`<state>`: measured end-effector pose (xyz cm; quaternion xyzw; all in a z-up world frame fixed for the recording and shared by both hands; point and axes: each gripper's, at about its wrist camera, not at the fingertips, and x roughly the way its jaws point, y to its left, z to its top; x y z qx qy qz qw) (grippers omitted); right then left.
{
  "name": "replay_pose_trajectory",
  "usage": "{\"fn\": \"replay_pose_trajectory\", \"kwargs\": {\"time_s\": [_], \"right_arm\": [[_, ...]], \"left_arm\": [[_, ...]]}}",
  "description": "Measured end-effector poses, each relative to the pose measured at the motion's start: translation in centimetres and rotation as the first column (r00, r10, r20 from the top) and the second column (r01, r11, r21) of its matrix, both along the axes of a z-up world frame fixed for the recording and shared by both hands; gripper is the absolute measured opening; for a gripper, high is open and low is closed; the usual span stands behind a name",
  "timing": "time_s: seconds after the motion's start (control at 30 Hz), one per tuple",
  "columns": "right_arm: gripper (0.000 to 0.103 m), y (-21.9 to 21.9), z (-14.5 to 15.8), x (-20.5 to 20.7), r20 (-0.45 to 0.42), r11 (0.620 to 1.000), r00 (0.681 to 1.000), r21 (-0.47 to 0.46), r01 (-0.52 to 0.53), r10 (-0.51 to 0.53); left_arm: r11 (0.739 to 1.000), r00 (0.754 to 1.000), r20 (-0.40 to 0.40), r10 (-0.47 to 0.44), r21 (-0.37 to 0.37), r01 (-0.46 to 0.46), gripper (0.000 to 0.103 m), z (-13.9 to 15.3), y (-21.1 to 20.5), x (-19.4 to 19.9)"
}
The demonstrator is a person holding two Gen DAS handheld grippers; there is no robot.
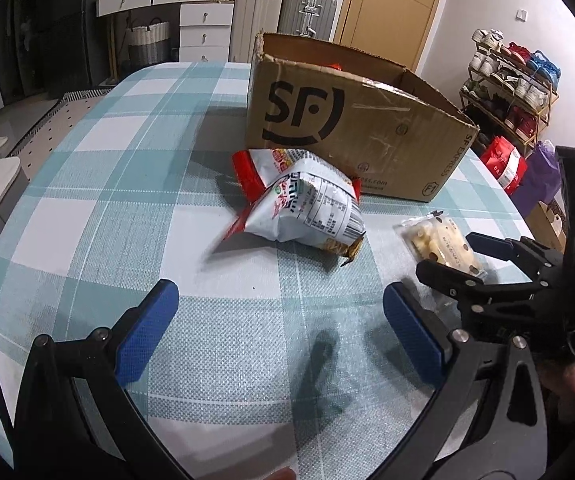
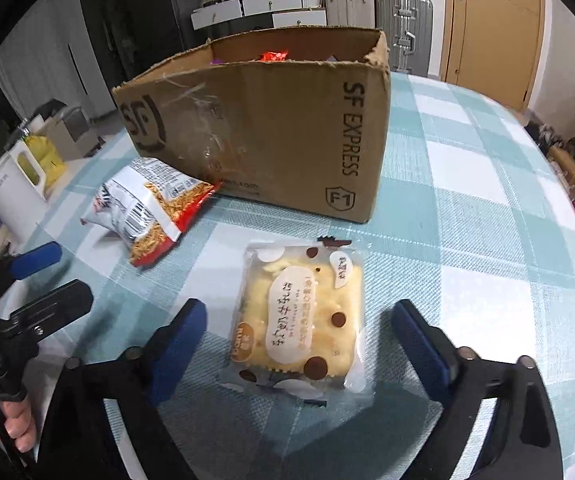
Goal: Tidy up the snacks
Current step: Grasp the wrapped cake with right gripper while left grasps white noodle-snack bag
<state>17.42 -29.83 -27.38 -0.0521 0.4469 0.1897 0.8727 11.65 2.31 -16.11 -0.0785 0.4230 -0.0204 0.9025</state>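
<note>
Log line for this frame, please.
right gripper: open, straddling cake pack | left gripper: open, empty | noodle bag: on table by box

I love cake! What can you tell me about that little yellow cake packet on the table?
The cake packet is a clear plastic wrapper with brown dots and a white label, holding a pale yellow square cake. It lies flat and sealed on the checked tablecloth, in front of the cardboard box, between the right gripper's open blue fingers, untouched.

We're in a lived-in home here: a checked cloth (image 1: 99, 208) covers the bench, white drawers (image 1: 206, 20) and stacked suitcases (image 1: 306, 10) line the back wall beside a wooden door (image 1: 391, 4), and a loaded shoe rack (image 1: 515, 84) sits off right.
</note>
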Motion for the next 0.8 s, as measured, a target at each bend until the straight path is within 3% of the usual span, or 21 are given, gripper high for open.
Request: {"fn": "replay_pose_trajectory", "kwargs": {"time_s": [0.1, 0.2, 0.4, 0.8], "right_arm": [[0.083, 0.4, 0.0, -0.1, 0.007, 1.000, 1.000, -0.002, -0.024, 0.024], [0.059, 0.6, 0.0, -0.3, 0.033, 0.999, 0.999, -0.037, -0.022, 0.024], [0.058, 0.6, 0.0, -0.6, 0.037, 0.998, 0.998, -0.039, -0.053, 0.054], [0.058, -1.6, 1.2, -1.2, 0.007, 0.991, 1.000, 0.134, -0.016, 0.015]], "left_arm": [[1.000, 1.000, -0.003, 0.003, 0.001, -0.003, 0.102, -0.1, 0.2, -0.1], [1.000, 1.000, -0.010, 0.003, -0.002, -0.003, 0.102, -0.2, 0.4, -0.2], [1.000, 1.000, -0.011, 0.009, -0.008, -0.009, 0.102, -0.1, 0.8, -0.4], [1.000, 1.000, -0.022, 0.019, -0.010, -0.019, 0.102, 0.1, 1.3, -0.2]]}}
